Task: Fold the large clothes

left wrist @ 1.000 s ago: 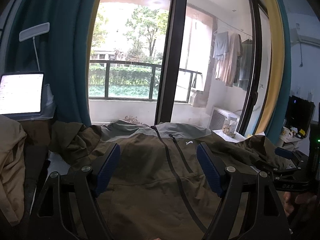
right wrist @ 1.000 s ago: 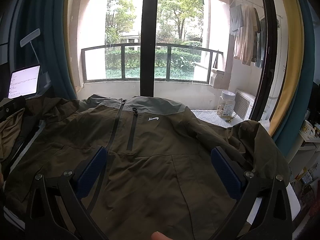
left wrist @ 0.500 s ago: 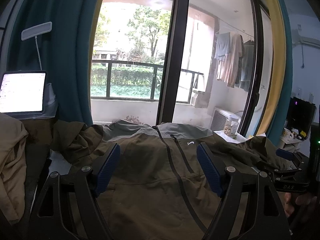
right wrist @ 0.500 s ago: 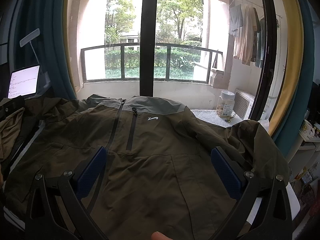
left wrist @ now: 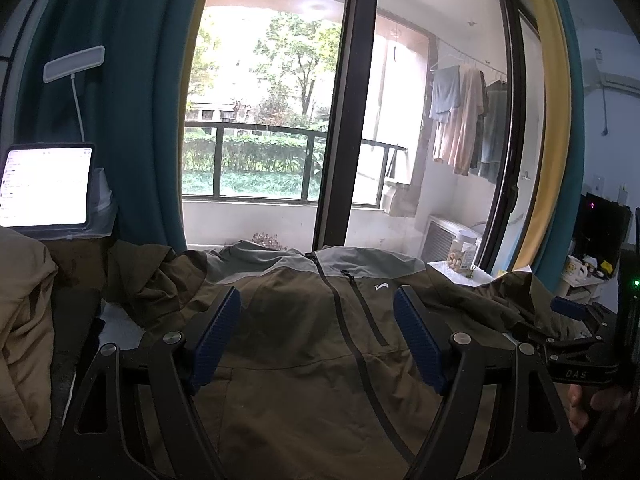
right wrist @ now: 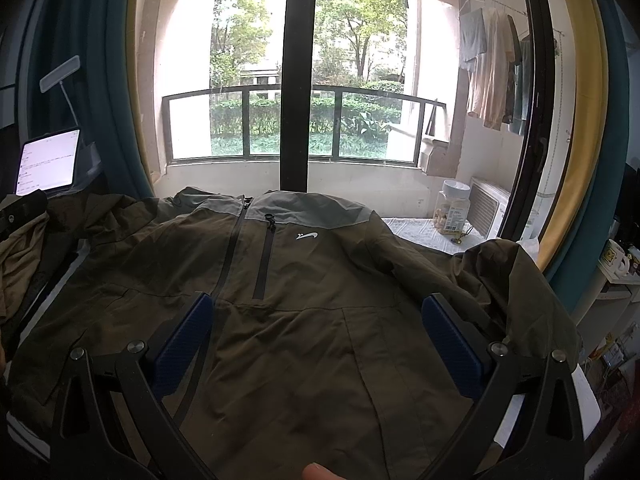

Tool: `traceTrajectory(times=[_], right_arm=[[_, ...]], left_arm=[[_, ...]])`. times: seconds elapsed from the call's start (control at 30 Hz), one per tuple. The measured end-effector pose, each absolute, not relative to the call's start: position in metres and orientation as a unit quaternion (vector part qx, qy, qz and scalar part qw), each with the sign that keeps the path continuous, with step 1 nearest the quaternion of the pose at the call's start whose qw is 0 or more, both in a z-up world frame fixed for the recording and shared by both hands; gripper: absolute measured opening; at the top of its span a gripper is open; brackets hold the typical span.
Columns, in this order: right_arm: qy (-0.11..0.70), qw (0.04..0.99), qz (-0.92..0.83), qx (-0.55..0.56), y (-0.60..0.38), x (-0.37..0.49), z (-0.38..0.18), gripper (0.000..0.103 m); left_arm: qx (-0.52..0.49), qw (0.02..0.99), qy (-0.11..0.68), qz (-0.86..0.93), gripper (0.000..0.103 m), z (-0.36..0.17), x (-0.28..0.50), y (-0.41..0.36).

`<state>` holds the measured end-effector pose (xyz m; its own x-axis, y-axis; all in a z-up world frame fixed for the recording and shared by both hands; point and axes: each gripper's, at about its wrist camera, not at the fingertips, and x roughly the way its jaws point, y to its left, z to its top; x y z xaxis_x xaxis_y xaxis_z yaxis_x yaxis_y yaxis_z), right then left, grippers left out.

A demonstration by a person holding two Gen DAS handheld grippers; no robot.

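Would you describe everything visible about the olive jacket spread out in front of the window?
The jacket lies front up, collar toward the window, made of thin olive-brown shell fabric with grey shoulder panels. Its centre zip is closed; a shorter chest zip and a small white logo sit beside it. Both sleeves lie crumpled at its sides. The open left gripper and right gripper hold nothing.

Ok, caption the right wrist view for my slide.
Open right tongs hover over an olive jacket spread flat before a balcony window.

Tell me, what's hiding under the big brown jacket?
The jacket covers nearly everything beneath it. A white surface peeks out beside its right shoulder; what lies under the jacket's middle cannot be seen.
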<state>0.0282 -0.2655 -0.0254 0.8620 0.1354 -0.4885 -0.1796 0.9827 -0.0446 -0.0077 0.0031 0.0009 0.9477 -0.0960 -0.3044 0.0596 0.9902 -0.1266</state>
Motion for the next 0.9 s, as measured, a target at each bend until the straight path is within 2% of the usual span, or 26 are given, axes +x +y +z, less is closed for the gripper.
traceTrajectory(times=[0.63, 0.9], right_arm=[[0.248, 0.964, 0.081, -0.042, -0.270, 0.028, -0.032, 0.103], [0.269, 0.961, 0.051, -0.043, -0.315, 0.047, -0.048, 0.100]], left_arm=[[-0.054, 0.984, 0.164, -0.039, 0.081, 0.001, -0.005, 0.000], [-0.043, 0.982, 0.180, -0.041, 0.081, -0.002, 0.005, -0.013]])
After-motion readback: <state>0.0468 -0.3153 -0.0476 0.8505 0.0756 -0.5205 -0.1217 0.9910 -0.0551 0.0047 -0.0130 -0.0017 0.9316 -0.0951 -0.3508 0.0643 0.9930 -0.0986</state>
